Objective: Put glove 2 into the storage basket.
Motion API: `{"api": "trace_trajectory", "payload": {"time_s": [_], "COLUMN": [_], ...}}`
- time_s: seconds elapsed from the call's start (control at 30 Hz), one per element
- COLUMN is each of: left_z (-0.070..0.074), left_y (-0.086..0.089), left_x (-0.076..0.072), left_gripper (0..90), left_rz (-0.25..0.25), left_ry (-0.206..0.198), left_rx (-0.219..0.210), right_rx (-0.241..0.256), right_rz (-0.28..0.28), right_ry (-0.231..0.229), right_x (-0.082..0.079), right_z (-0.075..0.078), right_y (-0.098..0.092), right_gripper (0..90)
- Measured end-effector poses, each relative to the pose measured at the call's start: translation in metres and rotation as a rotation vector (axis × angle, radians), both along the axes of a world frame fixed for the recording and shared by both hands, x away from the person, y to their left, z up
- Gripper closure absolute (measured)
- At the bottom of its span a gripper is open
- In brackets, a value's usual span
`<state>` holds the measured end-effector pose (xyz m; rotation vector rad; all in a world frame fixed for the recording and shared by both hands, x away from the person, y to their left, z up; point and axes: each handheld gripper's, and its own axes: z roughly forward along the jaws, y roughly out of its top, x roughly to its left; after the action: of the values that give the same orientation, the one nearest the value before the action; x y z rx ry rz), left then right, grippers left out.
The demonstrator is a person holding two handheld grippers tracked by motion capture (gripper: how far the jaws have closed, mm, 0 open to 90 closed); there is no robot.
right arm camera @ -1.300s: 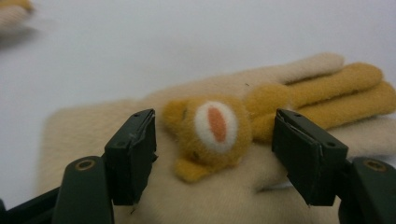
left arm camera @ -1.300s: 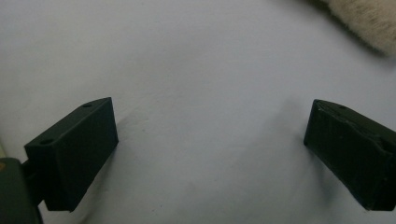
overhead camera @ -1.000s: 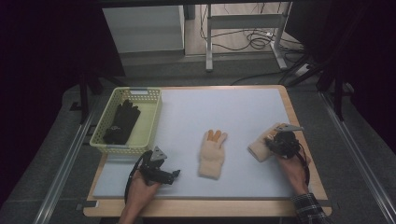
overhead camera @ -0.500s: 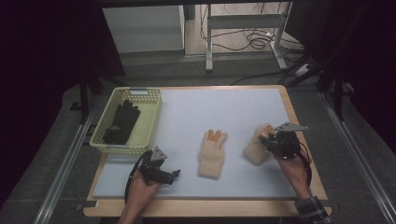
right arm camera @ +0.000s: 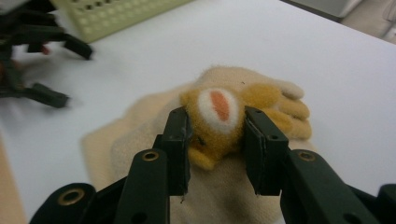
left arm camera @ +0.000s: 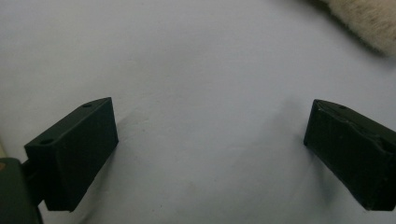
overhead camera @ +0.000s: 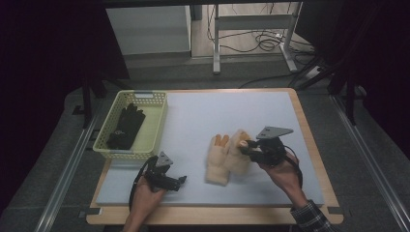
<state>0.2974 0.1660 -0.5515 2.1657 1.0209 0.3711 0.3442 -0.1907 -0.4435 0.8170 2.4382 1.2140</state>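
Two cream knitted gloves with orange fingertips are at the middle of the white mat. One glove (overhead camera: 216, 166) lies flat. My right gripper (overhead camera: 246, 144) is shut on the other glove (overhead camera: 237, 157) and holds it against the flat one's right side. In the right gripper view the jaws (right arm camera: 217, 119) pinch an orange tuft (right arm camera: 219, 109) with a white and orange patch, above cream fabric (right arm camera: 135, 140). My left gripper (overhead camera: 181, 180) rests on the mat at the front left, open with nothing between its jaws (left arm camera: 210, 140). A cream glove edge (left arm camera: 369, 18) shows at the top right of its view.
A pale green basket (overhead camera: 157, 125) stands at the mat's left edge with a black glove (overhead camera: 126, 126) inside. The basket's wall (right arm camera: 116, 14) and my left gripper (right arm camera: 42, 60) show at the far left of the right gripper view. Wooden table edges frame the mat (overhead camera: 232, 111).
My right gripper has carried its cream glove leftward, from apart at the right to right beside the flat glove. The left gripper has stayed put.
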Motion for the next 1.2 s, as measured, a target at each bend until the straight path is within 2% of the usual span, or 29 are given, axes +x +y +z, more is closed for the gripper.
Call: {"api": "trace_trajectory", "payload": {"time_s": [0.1, 0.13, 0.27, 0.4, 0.43, 0.53, 0.57, 0.67, 0.77, 0.83, 0.93, 1.0, 1.07, 1.1, 1.13, 1.17, 1.2], "left_z": [0.000, 0.000, 0.000, 0.000, 0.000, 0.000, 0.000, 0.000, 0.000, 0.000, 0.000, 0.000, 0.000, 0.000, 0.000, 0.000, 0.000], "left_y": [0.000, 0.000, 0.000, 0.000, 0.000, 0.000, 0.000, 0.000, 0.000, 0.000, 0.000, 0.000, 0.000, 0.000, 0.000, 0.000, 0.000], "left_x": [0.000, 0.000, 0.000, 0.000, 0.000, 0.000, 0.000, 0.000, 0.000, 0.000, 0.000, 0.000, 0.000, 0.000, 0.000, 0.000, 0.000], "left_gripper": [3.0, 3.0, 3.0, 3.0, 3.0, 3.0, 3.0, 3.0, 3.0, 3.0, 3.0, 3.0, 3.0, 3.0, 3.0, 3.0, 3.0], "left_rz": [-0.001, -0.001, 0.000, -0.001, 0.000, -0.003, -0.003, -0.003, -0.003, -0.003, -0.001, 0.000, -0.002, -0.003, -0.003, -0.003, -0.003], "left_ry": [0.000, 0.000, -0.001, 0.000, 0.000, 0.000, 0.000, 0.000, 0.000, 0.000, 0.000, 0.000, 0.000, 0.000, 0.000, 0.000, 0.000], "left_rx": [0.000, 0.000, -0.001, 0.001, 0.000, 0.003, 0.003, 0.003, 0.003, 0.003, 0.000, 0.000, 0.001, 0.003, 0.003, 0.003, 0.003], "right_rx": [-0.007, -0.007, -0.040, -0.080, -0.084, -0.084, -0.107, -0.097, -0.088, -0.103, -0.066, -0.063, -0.060, -0.060, -0.069, -0.069, -0.072], "right_rz": [0.056, 0.056, 0.112, 0.118, 0.119, 0.122, 0.116, 0.105, 0.096, 0.101, 0.086, 0.075, 0.066, 0.066, 0.043, 0.043, 0.039], "right_ry": [0.008, 0.008, 0.027, 0.046, 0.071, 0.093, 0.091, 0.094, 0.111, 0.097, 0.073, 0.066, 0.076, 0.076, 0.091, 0.091, 0.093], "right_x": [0.000, 0.000, 0.003, 0.012, 0.017, 0.019, 0.020, 0.021, 0.020, 0.018, 0.015, 0.014, 0.014, 0.014, 0.013, 0.013, 0.012], "right_z": [-0.001, -0.001, -0.011, -0.025, -0.035, -0.042, -0.050, -0.059, -0.058, -0.054, -0.039, -0.034, -0.033, -0.033, -0.034, -0.034, -0.035], "right_y": [0.020, 0.020, 0.048, 0.062, 0.065, 0.067, 0.069, 0.068, 0.067, 0.067, 0.057, 0.049, 0.040, 0.040, 0.029, 0.029, 0.026], "right_gripper": [62.7, 62.7, 62.4, 62.1, 61.6, 60.2, 57.6, 53.4, 49.1, 46.7, 45.7, 48.8, 57.1, 57.1, 68.0, 68.0, 71.8]}}
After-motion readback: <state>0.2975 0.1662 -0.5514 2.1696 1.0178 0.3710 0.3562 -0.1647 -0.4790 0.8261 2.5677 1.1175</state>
